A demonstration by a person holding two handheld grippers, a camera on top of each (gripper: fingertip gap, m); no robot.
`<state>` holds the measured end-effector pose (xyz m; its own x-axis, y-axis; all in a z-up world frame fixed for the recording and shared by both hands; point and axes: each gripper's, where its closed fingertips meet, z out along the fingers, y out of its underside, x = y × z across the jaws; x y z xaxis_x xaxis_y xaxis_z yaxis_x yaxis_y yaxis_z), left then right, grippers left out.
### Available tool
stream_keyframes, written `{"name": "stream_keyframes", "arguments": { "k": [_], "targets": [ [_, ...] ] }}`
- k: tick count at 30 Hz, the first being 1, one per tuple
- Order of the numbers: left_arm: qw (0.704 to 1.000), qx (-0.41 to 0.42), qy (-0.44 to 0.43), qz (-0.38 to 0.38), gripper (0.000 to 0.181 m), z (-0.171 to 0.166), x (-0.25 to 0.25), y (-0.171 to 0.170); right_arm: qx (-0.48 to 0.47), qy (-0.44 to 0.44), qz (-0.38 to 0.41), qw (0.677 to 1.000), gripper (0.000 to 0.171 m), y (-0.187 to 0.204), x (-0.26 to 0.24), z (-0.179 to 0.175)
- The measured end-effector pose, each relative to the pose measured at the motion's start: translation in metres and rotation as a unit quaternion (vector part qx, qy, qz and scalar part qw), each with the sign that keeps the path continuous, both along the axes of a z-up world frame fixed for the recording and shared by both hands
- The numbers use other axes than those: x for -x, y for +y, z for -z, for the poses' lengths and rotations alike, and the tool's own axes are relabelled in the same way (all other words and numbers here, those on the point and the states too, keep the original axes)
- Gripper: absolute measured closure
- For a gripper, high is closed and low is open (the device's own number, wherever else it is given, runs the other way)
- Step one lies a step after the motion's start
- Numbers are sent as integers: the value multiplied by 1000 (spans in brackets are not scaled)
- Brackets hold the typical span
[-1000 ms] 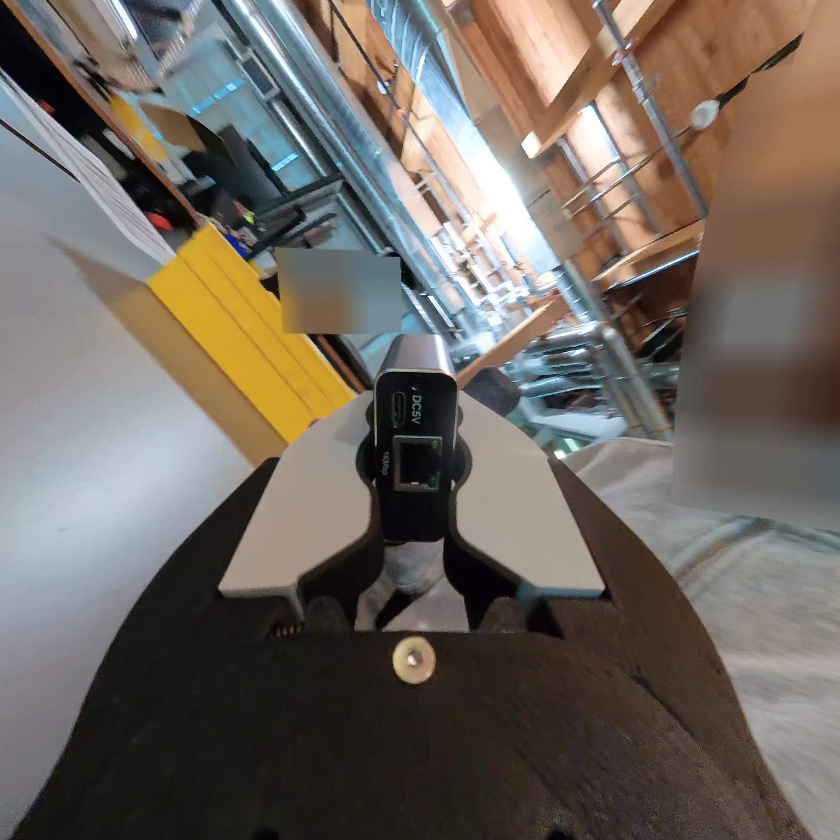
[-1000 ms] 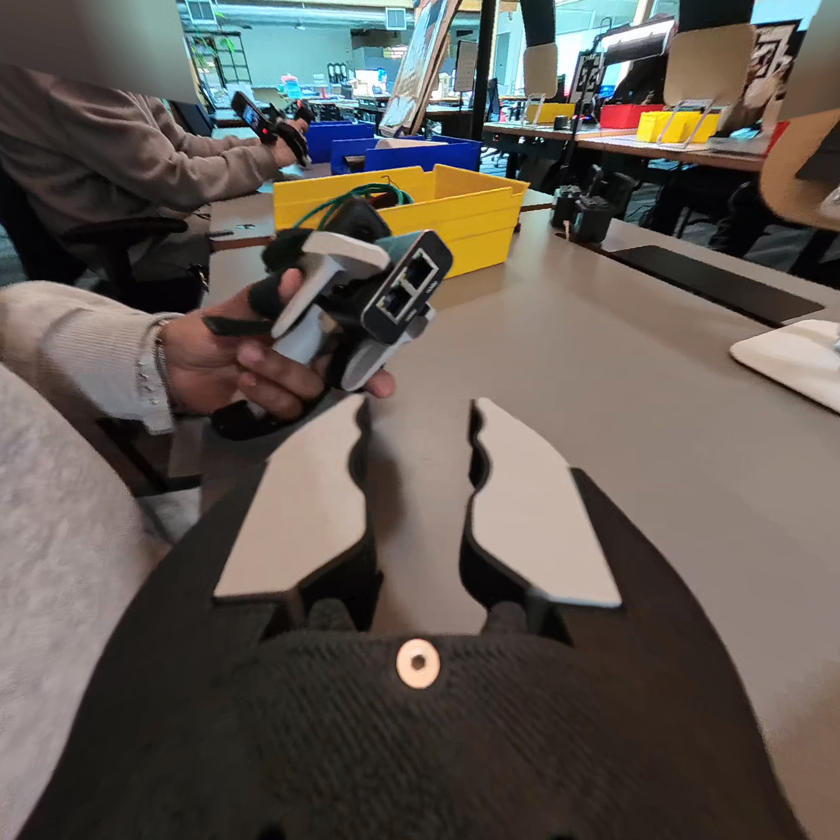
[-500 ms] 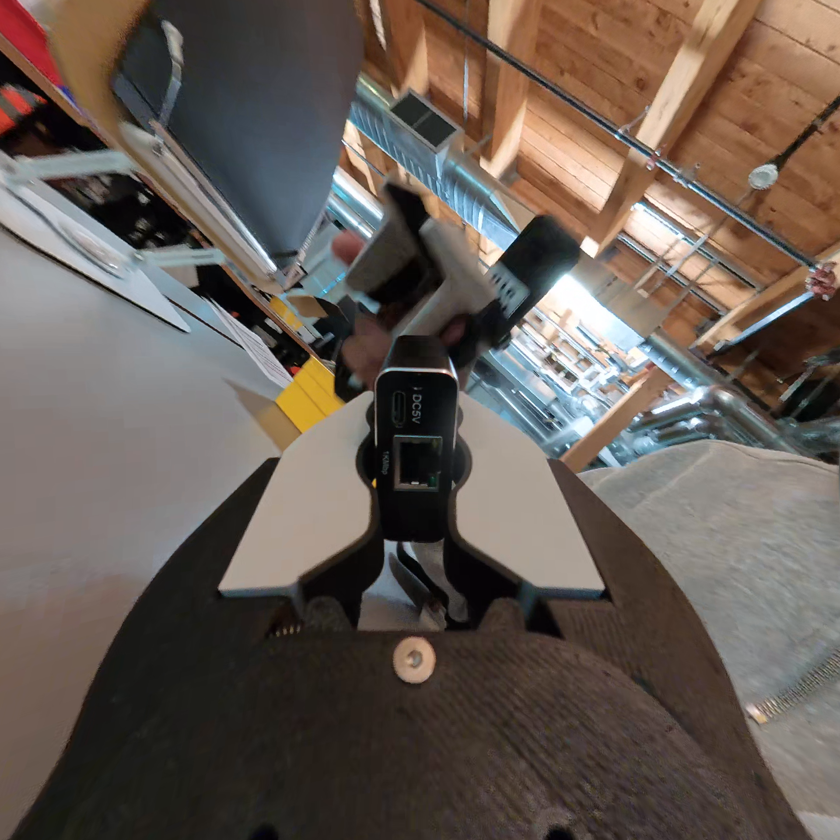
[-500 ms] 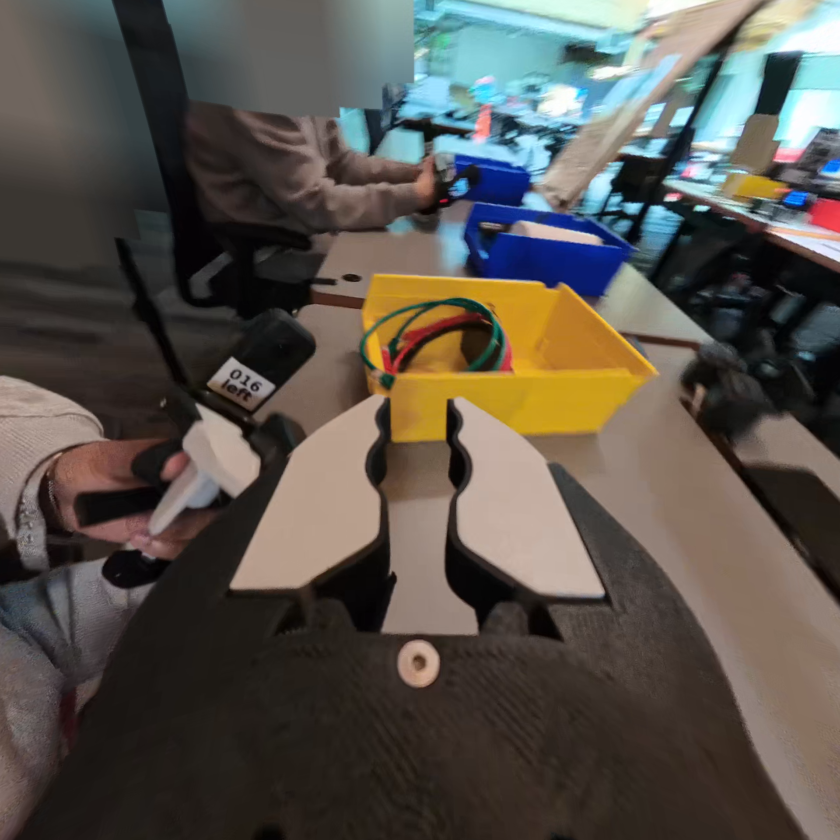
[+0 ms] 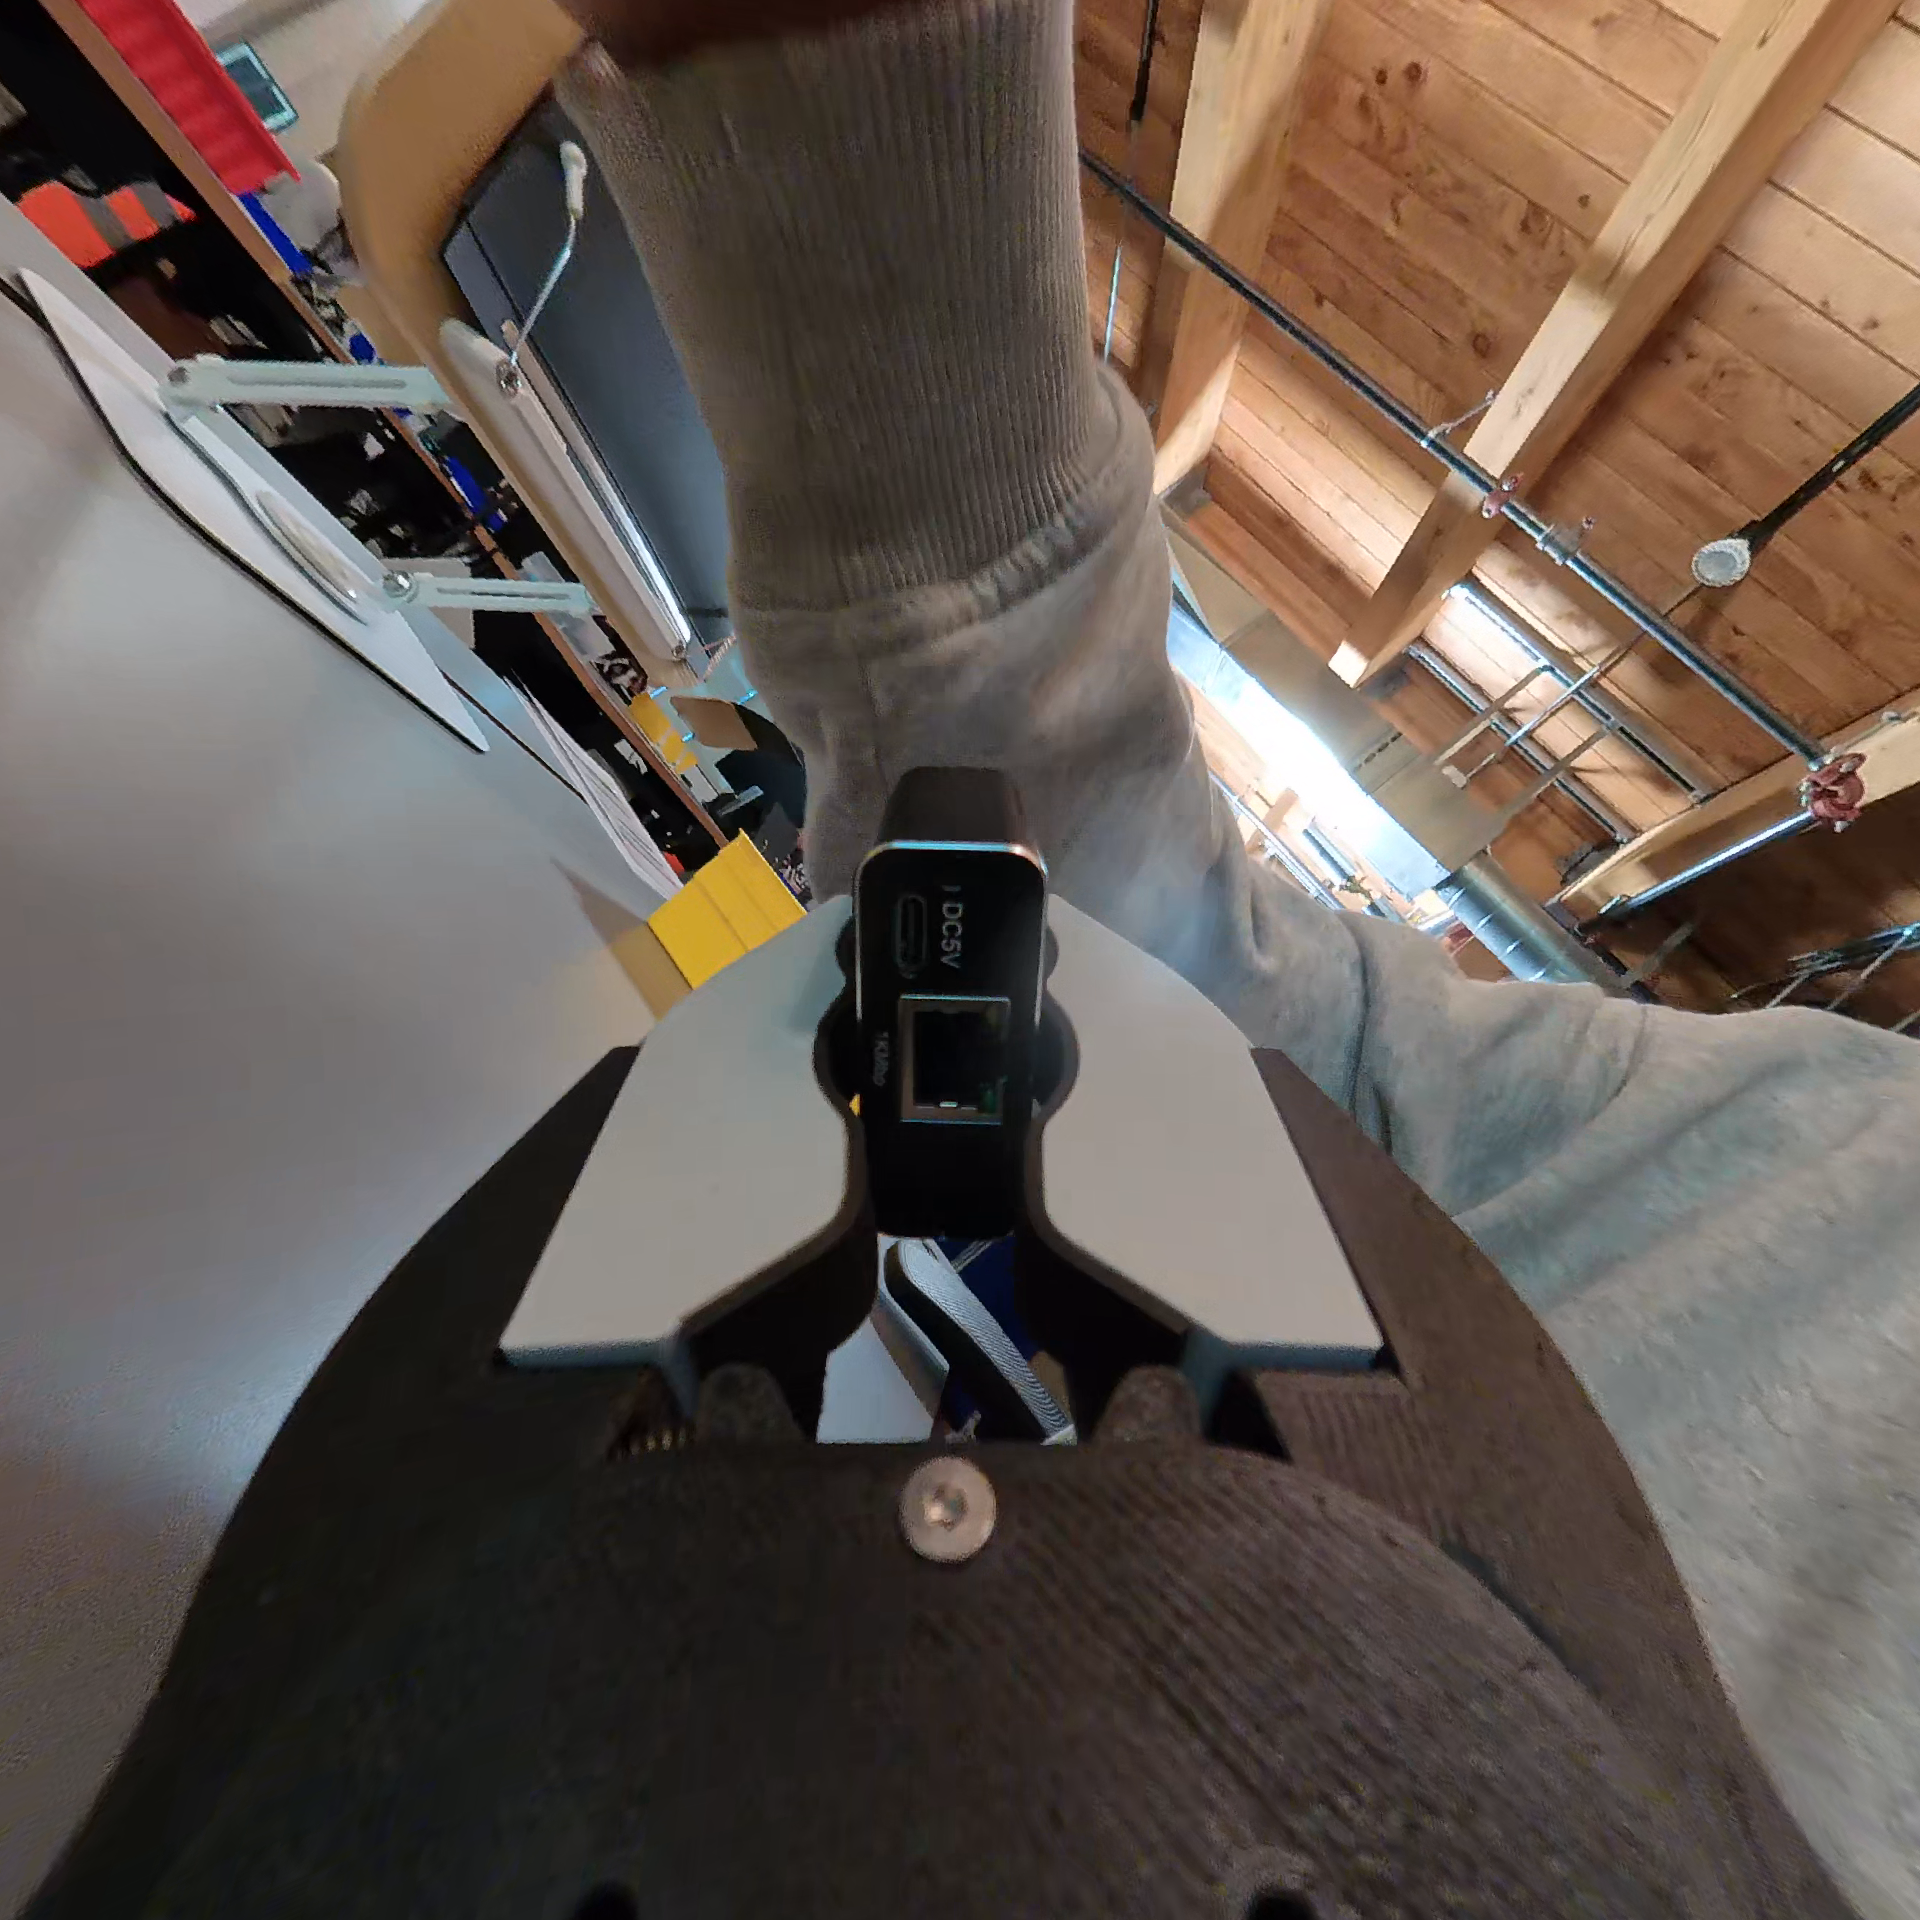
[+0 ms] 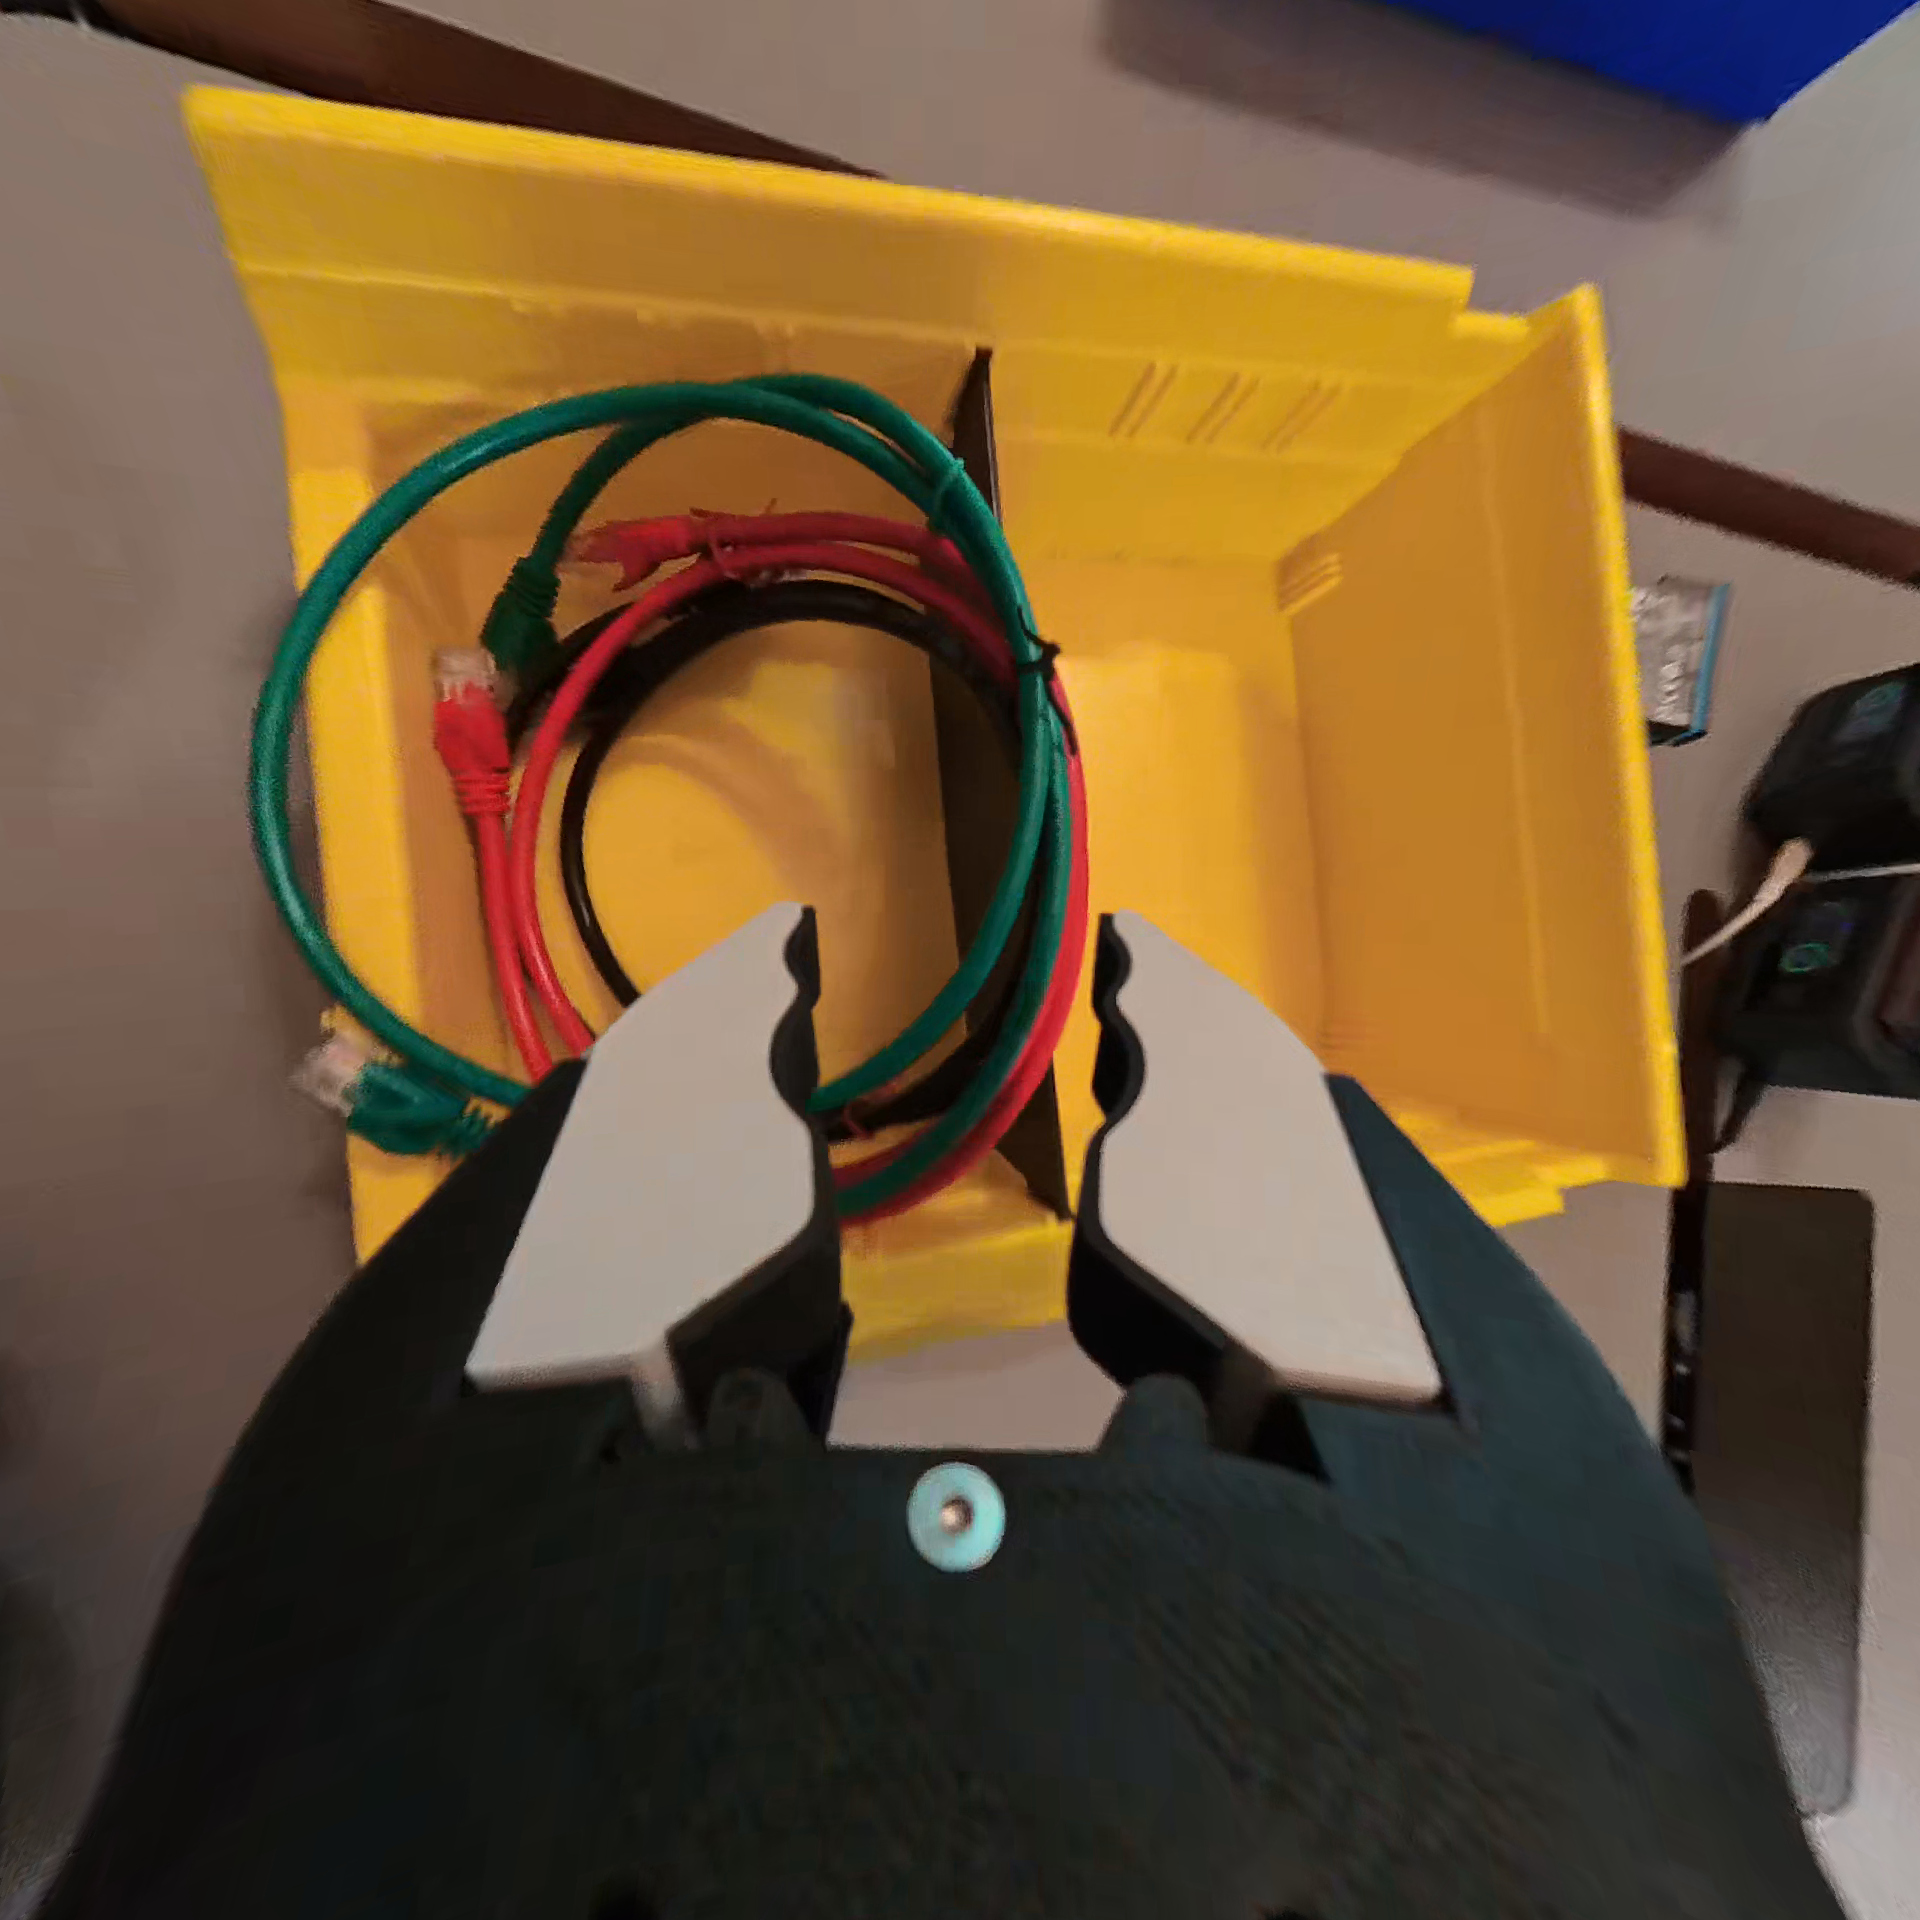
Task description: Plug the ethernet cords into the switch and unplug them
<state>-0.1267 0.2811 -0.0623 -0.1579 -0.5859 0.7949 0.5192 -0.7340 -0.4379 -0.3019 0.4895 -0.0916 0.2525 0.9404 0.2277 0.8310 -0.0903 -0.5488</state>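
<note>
My left gripper (image 5: 951,935) is shut on a small black switch (image 5: 951,1049), held up off the table with its port face toward the camera. My right gripper (image 6: 951,930) is open and empty, looking down over a yellow bin (image 6: 1455,727). Coiled in the bin's left compartment lie a green ethernet cord (image 6: 301,727), a red ethernet cord (image 6: 473,748) and a black cord (image 6: 582,831). The gripper's tips hover above the coils, apart from them. A green plug (image 6: 400,1112) hangs over the bin's near-left rim.
A grey-sleeved arm (image 5: 914,416) crosses the left wrist view above the switch. A black divider (image 6: 977,779) splits the bin. Black devices with cables (image 6: 1839,883) sit right of the bin on the grey table (image 6: 125,623). A blue bin (image 6: 1714,42) lies beyond.
My right gripper has swung forward and tipped down over the yellow bin, and its jaws have opened wider. The left gripper has kept hold of the switch while the arm crossed in front of it.
</note>
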Motion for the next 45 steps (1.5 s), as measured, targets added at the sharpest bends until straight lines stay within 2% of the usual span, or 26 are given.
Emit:
{"name": "stream_keyframes", "arguments": {
  "k": [3, 5, 10, 14, 20, 24, 27, 32, 35, 38, 42, 45],
  "targets": [
    [1000, 1, 0, 11, 156, 1, -4, -1, 11, -23, 32, 999, 131, 12, 4, 14],
    [1000, 2, 0, 15, 156, 1, -4, -1, -12, -13, 35, 999, 157, 19, 6, 7],
    [1000, 2, -1, 21, 156, 0, -5, -2, 8, 69, 29, 997, 162, 12, 9, -34],
    [999, 13, -10, 28, 156, 1, -6, -2, -5, 168, 30, 985, 164, 8, 0, -92],
    [999, 16, -5, 30, 156, 3, -7, -2, -48, 301, 78, 949, 165, -2, -79, -189],
    [999, 26, -12, 34, 156, 5, -8, -1, -51, 363, 129, 921, 165, -23, -162, -220],
    [999, 30, -14, 34, 156, 6, -8, -1, -35, 377, 182, 907, 165, -47, -224, -199],
    [999, 31, -7, 29, 156, 8, -9, -1, -34, 329, 293, 897, 165, -93, -330, -123],
    [999, 28, -1, 27, 156, 9, -10, -1, 4, 338, 356, 871, 164, -123, -383, -81],
    [999, 15, 19, 26, 156, 10, -15, -1, 53, 385, 408, 826, 165, -146, -417, -45],
    [998, -5, 46, 36, 156, 12, -33, -4, 76, 440, 467, 763, 164, -157, -454, -12],
    [996, -20, 72, 44, 156, 14, -52, -7, 73, 426, 478, 765, 159, -164, -466, 10]
  ]
}}
